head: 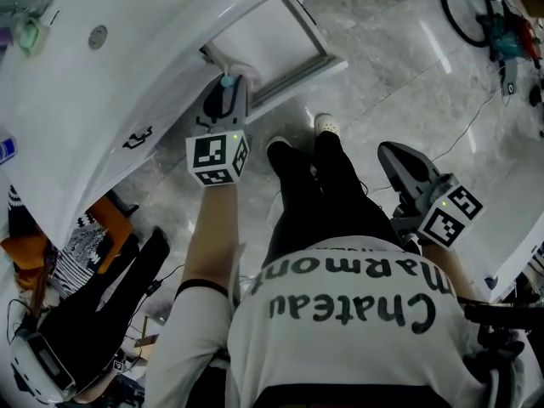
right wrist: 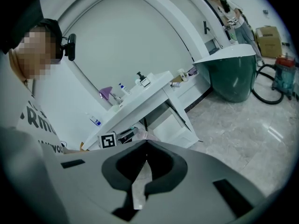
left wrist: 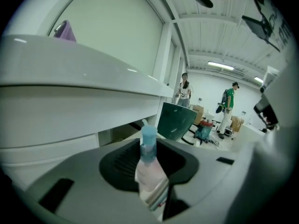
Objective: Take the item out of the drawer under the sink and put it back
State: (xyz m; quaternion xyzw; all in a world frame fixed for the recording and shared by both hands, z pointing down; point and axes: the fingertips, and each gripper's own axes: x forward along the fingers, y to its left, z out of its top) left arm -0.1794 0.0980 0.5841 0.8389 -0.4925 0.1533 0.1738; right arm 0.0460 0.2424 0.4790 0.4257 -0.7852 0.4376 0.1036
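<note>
A small bottle (head: 229, 81) with a pale pink body and a blue pump top (left wrist: 148, 141) stands upright between the jaws of my left gripper (head: 226, 85), which is shut on it. The left gripper (left wrist: 148, 146) holds it in front of the white sink cabinet, just at the near edge of the open white drawer (head: 272, 41). The drawer (right wrist: 175, 125) stands pulled out under the counter. My right gripper (head: 388, 150) hangs to the right beside the person's leg. Its fingertips meet, with nothing between them, in the right gripper view (right wrist: 146, 143).
The white sink counter (head: 127, 49) overhangs the drawer and carries several small bottles. Clothes and a bag (head: 93, 253) lie on the floor at left. The person's feet (head: 327, 127) stand by the drawer. A dark green tub (right wrist: 231, 78) and a vacuum (right wrist: 285, 73) are farther off.
</note>
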